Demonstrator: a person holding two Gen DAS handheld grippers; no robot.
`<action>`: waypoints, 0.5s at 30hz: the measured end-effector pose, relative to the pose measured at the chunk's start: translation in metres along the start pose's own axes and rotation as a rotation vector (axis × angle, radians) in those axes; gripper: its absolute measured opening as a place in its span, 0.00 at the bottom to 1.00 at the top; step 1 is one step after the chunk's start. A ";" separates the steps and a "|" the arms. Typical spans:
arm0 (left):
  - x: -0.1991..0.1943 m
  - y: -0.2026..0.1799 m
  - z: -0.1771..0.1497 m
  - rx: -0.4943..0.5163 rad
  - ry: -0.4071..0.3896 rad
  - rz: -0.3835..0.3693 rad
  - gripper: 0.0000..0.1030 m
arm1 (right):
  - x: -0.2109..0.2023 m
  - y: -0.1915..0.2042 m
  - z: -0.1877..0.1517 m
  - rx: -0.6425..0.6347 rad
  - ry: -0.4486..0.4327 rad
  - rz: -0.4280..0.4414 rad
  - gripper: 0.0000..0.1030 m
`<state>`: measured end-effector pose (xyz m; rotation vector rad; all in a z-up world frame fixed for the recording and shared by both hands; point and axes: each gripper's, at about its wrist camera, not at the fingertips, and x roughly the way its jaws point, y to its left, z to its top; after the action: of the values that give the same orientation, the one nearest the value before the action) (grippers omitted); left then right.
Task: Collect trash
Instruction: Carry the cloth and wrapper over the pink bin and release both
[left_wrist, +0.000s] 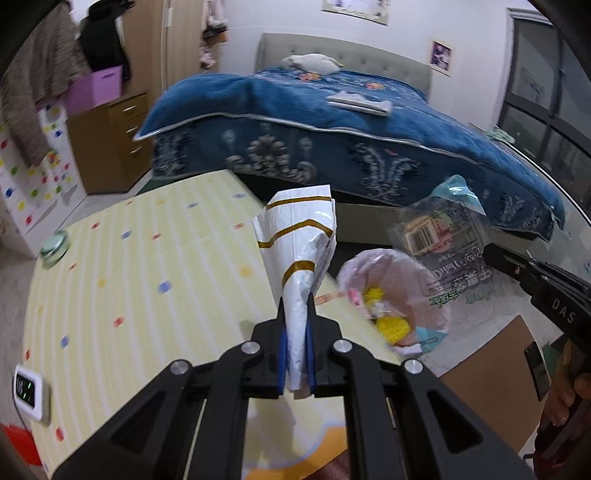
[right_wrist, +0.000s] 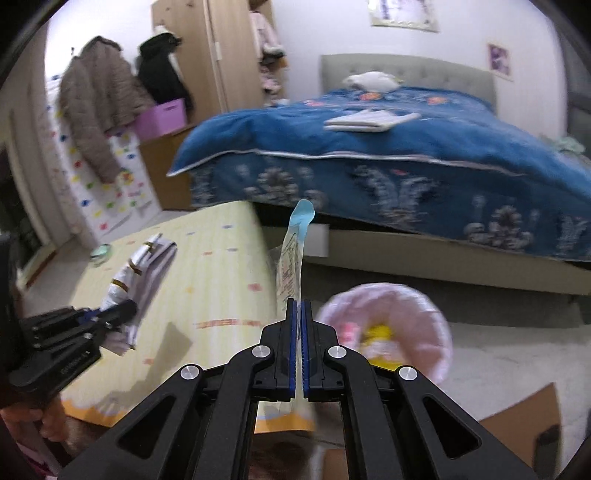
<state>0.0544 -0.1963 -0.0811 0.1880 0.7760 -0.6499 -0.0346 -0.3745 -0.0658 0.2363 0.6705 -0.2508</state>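
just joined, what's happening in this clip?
A person is collecting trash with two handheld grippers. The left gripper is shut on a white plastic wrapper with gold stripes; the right gripper is shut on a clear plastic package with a blue top. Both are held near the pink-lined trash bin beside the yellow dotted mat.

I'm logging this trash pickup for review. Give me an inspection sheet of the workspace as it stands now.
Surface: yellow dotted play mat on the floor, mostly bare.
Job's things: white wrapper with gold stripes and clear printed wrapper, both lifted; pink-lined trash bin beside the mat, already holding yellow and pink scraps.
Clutter: small round green object at the mat's far edge; white digital device at its near edge; cardboard by the bin.
Grippers: left tool shut on the white wrapper; right tool shut on the clear wrapper.
Cables: nothing seen.
Surroundings: bed with blue blanket, wooden drawers, hanging coats.
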 end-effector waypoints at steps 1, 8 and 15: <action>0.003 -0.006 0.002 0.008 0.000 -0.009 0.06 | -0.002 -0.009 -0.001 0.003 -0.005 -0.029 0.01; 0.045 -0.055 0.018 0.063 0.032 -0.081 0.06 | 0.005 -0.055 -0.005 0.047 0.012 -0.165 0.02; 0.091 -0.095 0.033 0.108 0.071 -0.135 0.06 | 0.030 -0.088 -0.009 0.090 0.061 -0.236 0.02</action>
<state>0.0640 -0.3271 -0.1146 0.2595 0.8275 -0.8174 -0.0441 -0.4590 -0.1036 0.2518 0.7493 -0.5019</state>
